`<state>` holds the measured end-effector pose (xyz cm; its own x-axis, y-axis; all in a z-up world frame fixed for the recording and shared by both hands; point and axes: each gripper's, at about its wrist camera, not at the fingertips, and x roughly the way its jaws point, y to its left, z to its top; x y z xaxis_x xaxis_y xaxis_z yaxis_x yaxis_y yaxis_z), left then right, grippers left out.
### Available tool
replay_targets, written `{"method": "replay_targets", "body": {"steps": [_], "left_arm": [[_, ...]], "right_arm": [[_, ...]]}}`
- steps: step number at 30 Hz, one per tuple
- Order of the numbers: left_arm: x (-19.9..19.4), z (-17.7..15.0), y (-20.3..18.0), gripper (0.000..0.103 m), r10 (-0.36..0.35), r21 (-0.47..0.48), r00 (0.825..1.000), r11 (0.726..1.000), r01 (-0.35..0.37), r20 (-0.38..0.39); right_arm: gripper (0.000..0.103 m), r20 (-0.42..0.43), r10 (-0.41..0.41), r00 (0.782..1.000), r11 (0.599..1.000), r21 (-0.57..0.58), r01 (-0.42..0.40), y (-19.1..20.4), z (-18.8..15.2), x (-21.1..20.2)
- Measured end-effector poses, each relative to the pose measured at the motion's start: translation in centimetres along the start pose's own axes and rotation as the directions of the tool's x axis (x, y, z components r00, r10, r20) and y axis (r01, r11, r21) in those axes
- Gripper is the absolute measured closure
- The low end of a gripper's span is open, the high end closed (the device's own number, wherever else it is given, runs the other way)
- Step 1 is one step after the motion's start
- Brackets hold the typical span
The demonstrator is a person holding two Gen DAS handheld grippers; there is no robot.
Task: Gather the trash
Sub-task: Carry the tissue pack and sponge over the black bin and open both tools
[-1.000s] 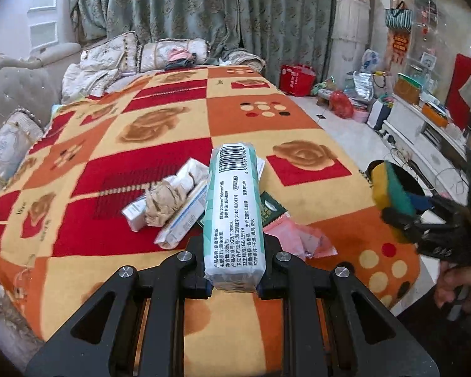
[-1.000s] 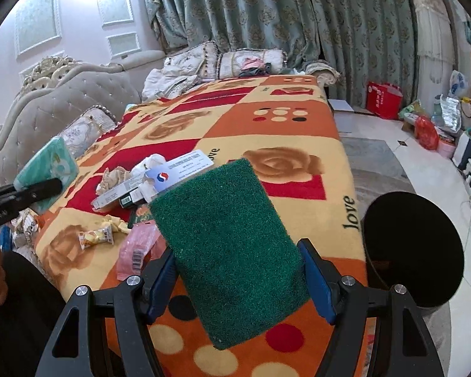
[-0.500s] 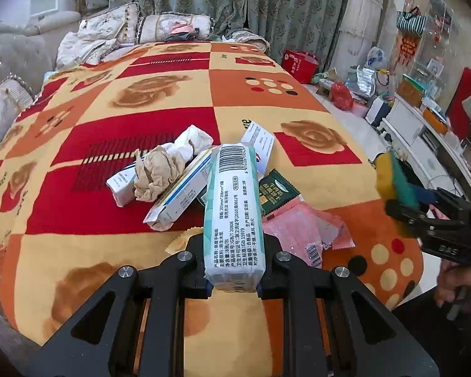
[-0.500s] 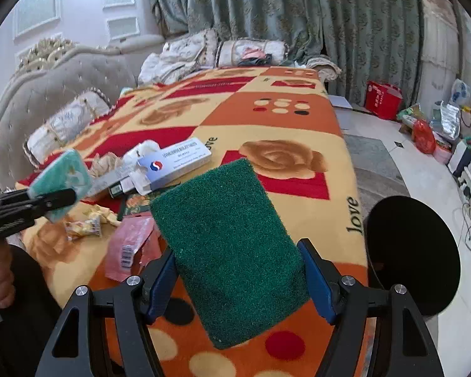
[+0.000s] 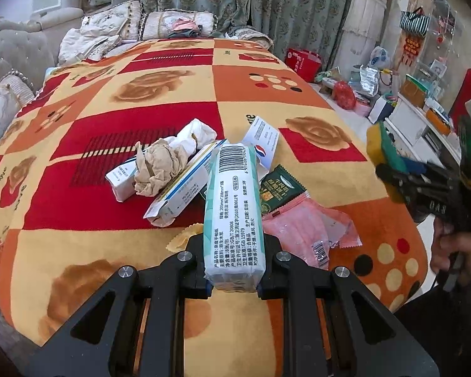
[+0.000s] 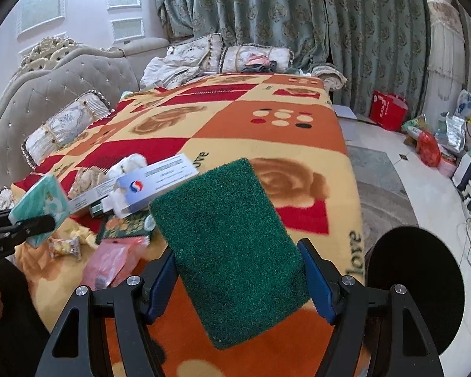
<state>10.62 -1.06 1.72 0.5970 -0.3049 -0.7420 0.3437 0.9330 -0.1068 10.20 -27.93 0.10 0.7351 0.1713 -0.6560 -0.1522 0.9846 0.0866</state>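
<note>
My left gripper point(image 5: 234, 279) is shut on a green-and-white tissue pack point(image 5: 234, 207), which it holds above the near edge of a trash pile on the bed blanket point(image 5: 141, 94). The pile holds crumpled brown paper point(image 5: 160, 166), a white tissue point(image 5: 194, 135), a long box point(image 5: 185, 188), a green snack wrapper point(image 5: 276, 191) and a pink plastic bag point(image 5: 304, 229). My right gripper point(image 6: 238, 282) is shut on a green scouring sponge point(image 6: 229, 235), over the blanket's front right corner. The left wrist view shows that gripper point(image 5: 392, 169) at the right edge.
A round black bin point(image 6: 414, 289) stands on the floor just right of the bed's corner. Pillows point(image 6: 62, 128) and a padded headboard point(image 6: 62, 88) line the left side. Bags and boxes point(image 6: 427, 147) clutter the floor along the far right wall.
My left gripper has sunk closer to the trash pile with the tissue pack. My right gripper has shifted a little sideways with the sponge. Both grips are unchanged.
</note>
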Motion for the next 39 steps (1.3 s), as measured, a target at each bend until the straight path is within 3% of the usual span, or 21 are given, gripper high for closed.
{"method": "replay_targets", "body": {"steps": [7, 13, 20, 25, 29, 35, 39], "left_arm": [[0.9, -0.4, -1.0, 0.087, 0.025, 0.055, 1.000, 0.998, -0.025, -0.005], [1.9, -0.5, -1.2, 0.087, 0.069, 0.056, 0.997, 0.996, -0.068, -0.015], [2.0, 0.2, -3.2, 0.087, -0.021, 0.079, 1.000, 0.997, 0.021, -0.011], [3.2, 1.8, -8.7, 0.087, -0.096, 0.135, 0.995, 0.986, 0.099, -0.031], [4.1, 4.2, -16.4, 0.087, -0.193, 0.251, 0.981, 0.948, 0.193, -0.027], [8.6, 6.3, -25.7, 0.086, -0.342, 0.312, 0.927, 0.873, 0.375, -0.156], [11.9, 7.1, -29.2, 0.086, -0.352, 0.319, 0.914, 0.858, 0.402, -0.204]], "right_arm": [[0.032, 0.057, 0.010, 0.998, 0.999, -0.037, -0.008, -1.6, 1.3, 0.8], [0.032, 0.080, 0.033, 0.996, 0.998, 0.054, -0.037, -4.3, 0.4, 0.3], [0.032, 0.064, -0.010, 0.998, 0.994, 0.108, 0.003, -7.5, -1.0, -0.6], [0.032, 0.090, -0.066, 0.994, 0.977, 0.210, 0.046, -11.8, -1.9, -2.7], [0.032, 0.070, -0.164, 0.984, 0.927, 0.353, 0.130, -16.6, -3.3, -4.3], [0.032, 0.017, -0.218, 0.976, 0.871, 0.454, 0.187, -20.1, -4.5, -5.0], [0.032, -0.050, -0.225, 0.973, 0.846, 0.485, 0.220, -22.0, -5.3, -4.5]]}}
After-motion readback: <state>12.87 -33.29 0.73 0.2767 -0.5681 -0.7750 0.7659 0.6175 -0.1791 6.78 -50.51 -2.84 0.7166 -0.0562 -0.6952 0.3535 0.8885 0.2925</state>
